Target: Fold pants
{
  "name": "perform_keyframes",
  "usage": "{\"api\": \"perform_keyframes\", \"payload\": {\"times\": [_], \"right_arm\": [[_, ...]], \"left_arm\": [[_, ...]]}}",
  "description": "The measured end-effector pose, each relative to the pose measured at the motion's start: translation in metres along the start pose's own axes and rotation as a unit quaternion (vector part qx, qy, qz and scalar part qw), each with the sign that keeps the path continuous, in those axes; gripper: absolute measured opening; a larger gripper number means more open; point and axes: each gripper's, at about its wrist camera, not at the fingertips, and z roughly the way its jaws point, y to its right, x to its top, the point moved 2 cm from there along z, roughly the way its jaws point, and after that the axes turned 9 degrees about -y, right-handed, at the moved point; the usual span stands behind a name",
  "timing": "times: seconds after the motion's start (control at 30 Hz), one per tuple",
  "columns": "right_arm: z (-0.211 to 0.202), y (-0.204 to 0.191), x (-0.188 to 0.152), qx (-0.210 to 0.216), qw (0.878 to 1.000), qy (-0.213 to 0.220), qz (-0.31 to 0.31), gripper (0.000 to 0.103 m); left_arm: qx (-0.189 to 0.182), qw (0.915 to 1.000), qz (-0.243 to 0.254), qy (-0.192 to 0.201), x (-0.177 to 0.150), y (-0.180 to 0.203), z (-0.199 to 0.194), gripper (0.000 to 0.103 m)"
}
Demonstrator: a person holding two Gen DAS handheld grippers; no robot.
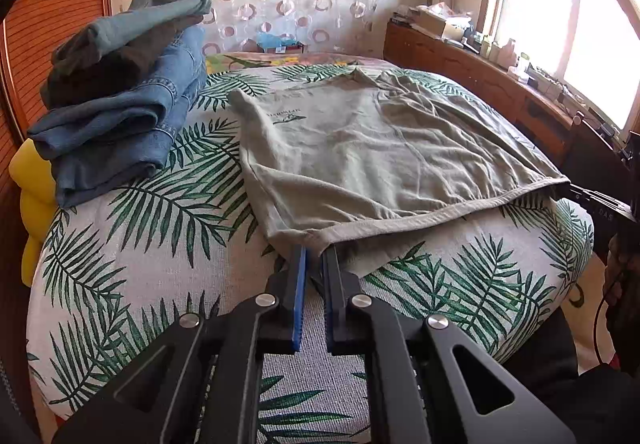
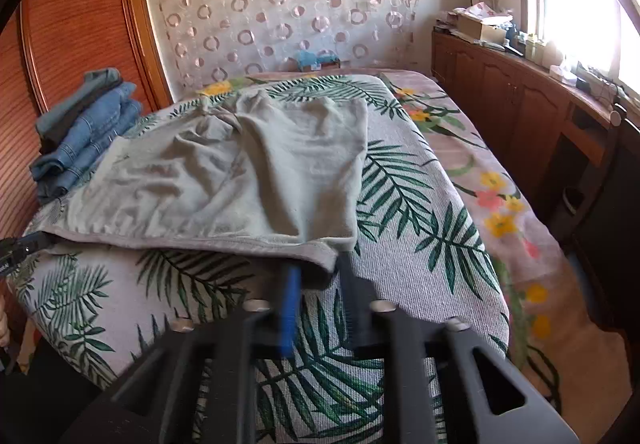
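Bed (image 1: 120,284): pants (image 1: 360,148) apparently in claw (image 1: 315,250).

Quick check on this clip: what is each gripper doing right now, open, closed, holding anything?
Left gripper: closed on the near hem of the grey shorts.
Right gripper: at the hem's other corner; blurred, cannot tell whether it grips.

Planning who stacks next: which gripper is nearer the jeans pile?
Left. The left gripper grips the pants hem corner on the jeans pile side; the right gripper is at the far corner.
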Motion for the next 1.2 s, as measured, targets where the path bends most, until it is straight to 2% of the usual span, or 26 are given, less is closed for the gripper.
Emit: {"api": "perform_keyframes", "payload": {"times": [0.1, 0.17, 0.5, 0.73, 0.8, 0.87, 0.93, 1.2], "right_arm": [[-0.011, 0.001, -0.003, 0.009, 1.000, 0.014, -0.004, 0.002], [-0.016, 0.003, -0.004, 0.024, 1.000, 0.014, 0.002, 0.002], [-0.037, -0.007, -0.013, 0.040, 0.999, 0.007, -0.025, 0.002], [-0.030, -0.005, -0.012, 0.030, 0.999, -0.003, -0.024, 0.002], [-0.028, -0.007, -0.010, 0.030, 0.999, -0.004, -0.023, 0.002], [-0.026, -0.008, -0.009, 0.030, 0.999, -0.005, -0.023, 0.002], [-0.026, -0.009, -0.009, 0.032, 0.999, -0.005, -0.021, 0.002], [-0.024, -0.001, -0.014, 0.027, 0.999, -0.015, -0.015, 0.002]], "left_arm": [[0.000, 0.9999, -0.002, 0.011, 0.000, -0.002, -0.009, 0.008], [-0.003, 0.9998, -0.005, 0.020, 0.000, -0.004, -0.016, 0.008], [0.002, 0.9984, -0.009, 0.056, -0.002, -0.009, -0.055, 0.004], [-0.004, 0.9995, -0.013, 0.030, -0.003, -0.014, -0.038, 0.005], [0.000, 0.9998, -0.014, 0.016, -0.004, -0.014, -0.032, 0.012], [0.006, 1.0000, -0.006, 0.003, -0.005, -0.011, -0.023, 0.031], [0.005, 1.0000, 0.000, -0.006, -0.005, -0.008, -0.017, 0.045], [-0.025, 0.9992, -0.028, -0.009, 0.001, -0.014, -0.002, 0.045]]}}
